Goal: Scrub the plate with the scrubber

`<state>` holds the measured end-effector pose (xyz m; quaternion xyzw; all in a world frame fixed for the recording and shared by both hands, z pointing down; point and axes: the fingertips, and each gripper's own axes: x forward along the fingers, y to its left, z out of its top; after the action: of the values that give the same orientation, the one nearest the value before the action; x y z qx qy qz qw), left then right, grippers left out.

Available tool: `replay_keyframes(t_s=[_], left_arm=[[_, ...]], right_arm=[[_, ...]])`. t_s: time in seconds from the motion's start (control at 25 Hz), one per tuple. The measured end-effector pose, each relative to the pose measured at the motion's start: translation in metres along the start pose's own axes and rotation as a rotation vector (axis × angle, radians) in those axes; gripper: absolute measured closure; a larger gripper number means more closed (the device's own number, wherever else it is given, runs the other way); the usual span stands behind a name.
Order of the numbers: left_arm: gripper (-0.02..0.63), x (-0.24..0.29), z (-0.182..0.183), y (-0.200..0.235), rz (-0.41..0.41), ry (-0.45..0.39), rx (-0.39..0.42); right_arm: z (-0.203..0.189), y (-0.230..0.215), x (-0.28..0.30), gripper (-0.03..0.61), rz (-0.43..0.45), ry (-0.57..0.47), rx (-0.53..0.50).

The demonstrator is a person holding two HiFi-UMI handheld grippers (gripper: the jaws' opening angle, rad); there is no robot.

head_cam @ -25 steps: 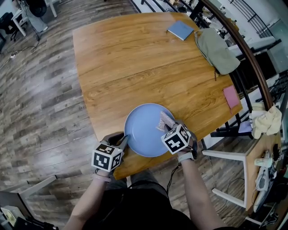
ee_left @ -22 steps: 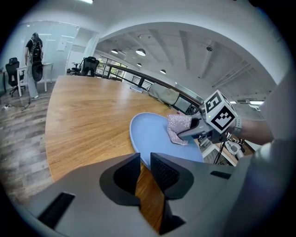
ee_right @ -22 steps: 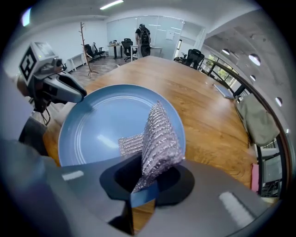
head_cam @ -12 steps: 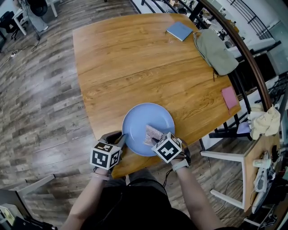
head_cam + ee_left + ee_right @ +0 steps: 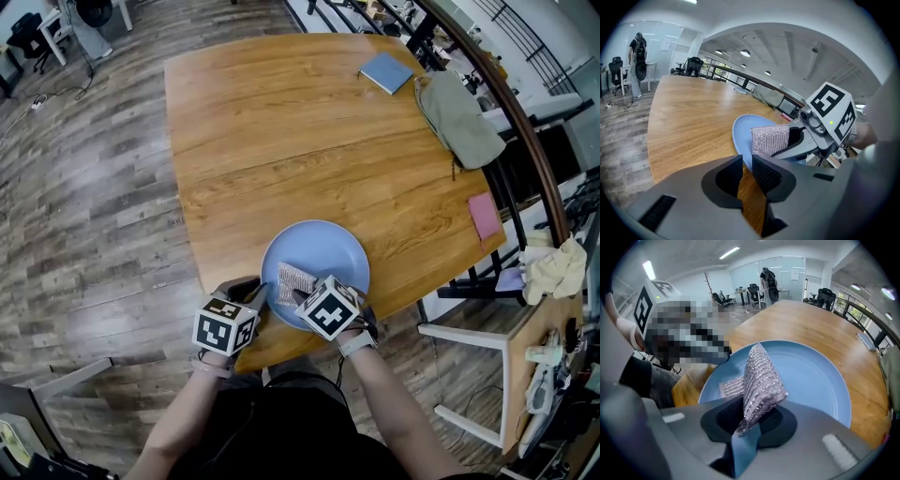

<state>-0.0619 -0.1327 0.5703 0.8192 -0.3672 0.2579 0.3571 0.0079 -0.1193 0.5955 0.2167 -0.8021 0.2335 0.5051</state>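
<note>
Head view, round blue plate [image 5: 330, 246] bearing glittery mesh scrubber [image 5: 289, 279], my right gripper [image 5: 298, 292] pinching it, left gripper [image 5: 255, 293] clamping the rim.

Bright, even ceiling-lamp light; both gripper views bend strongly at their dark edges.

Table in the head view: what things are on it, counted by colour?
Blue: 2 (plate, notebook)
Silver: 1 (scrubber, on the plate)
Olive green: 1 (bag)
Pink: 1 (flat pink item at the table's edge)
Total: 5
</note>
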Motion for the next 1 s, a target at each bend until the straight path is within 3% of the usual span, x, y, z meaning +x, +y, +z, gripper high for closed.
replay_keyframes(t_s=[0.44, 0.72, 1.0], left_arm=[[0.555, -0.001, 0.0, -0.001, -0.021, -0.01, -0.015], [0.555, -0.001, 0.0, 0.0, -0.024, -0.007, -0.014], [0.555, -0.002, -0.001, -0.001, -0.018, 0.0, 0.0]], right_arm=[[0.051, -0.033, 0.012, 0.502, -0.069, -0.104, -0.113], [0.051, -0.081, 0.002, 0.502, -0.206, -0.121, -0.083], [0.019, -0.123, -0.02, 0.506, -0.32, -0.1, 0.01]])
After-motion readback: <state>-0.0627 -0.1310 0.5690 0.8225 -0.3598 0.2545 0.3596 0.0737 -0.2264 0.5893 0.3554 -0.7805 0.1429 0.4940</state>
